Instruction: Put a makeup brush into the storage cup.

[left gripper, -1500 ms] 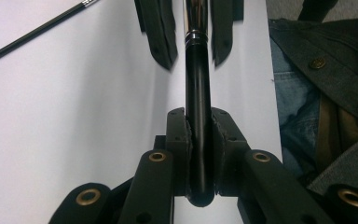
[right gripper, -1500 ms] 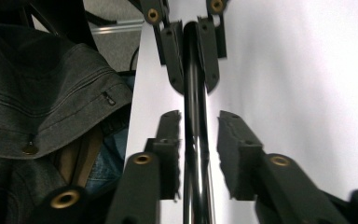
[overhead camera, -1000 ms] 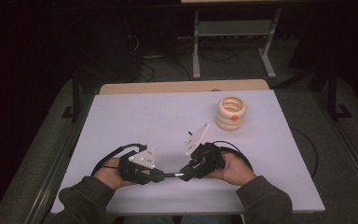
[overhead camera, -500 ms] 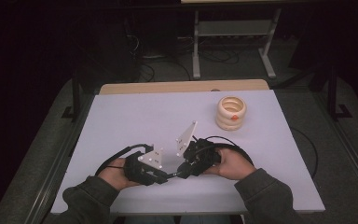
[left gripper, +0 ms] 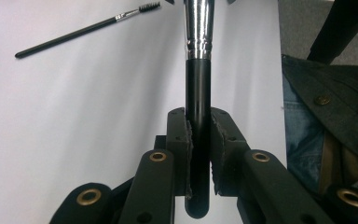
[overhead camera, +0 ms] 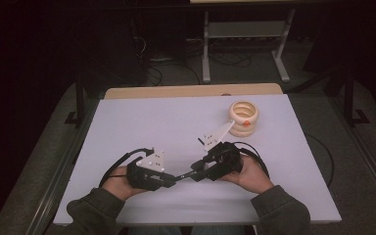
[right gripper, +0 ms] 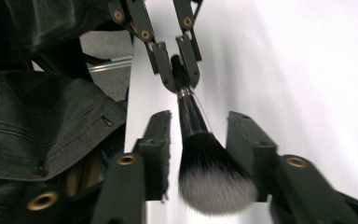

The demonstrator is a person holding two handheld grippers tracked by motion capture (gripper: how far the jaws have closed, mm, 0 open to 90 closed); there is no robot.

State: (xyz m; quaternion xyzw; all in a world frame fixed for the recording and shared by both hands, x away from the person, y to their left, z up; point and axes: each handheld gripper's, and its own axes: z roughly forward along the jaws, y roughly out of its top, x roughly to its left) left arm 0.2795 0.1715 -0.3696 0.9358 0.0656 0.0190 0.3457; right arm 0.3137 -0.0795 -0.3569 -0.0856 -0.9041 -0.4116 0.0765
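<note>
Left gripper (left gripper: 198, 140) clamped on makeup brush (left gripper: 198, 70), right gripper (right gripper: 199, 140) spread wide round its bristles, white table (overhead camera: 142, 122) — dark room.

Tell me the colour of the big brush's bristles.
Black with white tips, on the brush; clearest in the right gripper view.

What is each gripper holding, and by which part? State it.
The left gripper holds the makeup brush by its black handle, near the end. The right gripper holds nothing: its jaws stand open around the bristle head.

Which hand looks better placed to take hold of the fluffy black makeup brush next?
Right: the right gripper has its open jaws around the black silver-collared makeup brush, whose handle the left gripper clamps.
</note>
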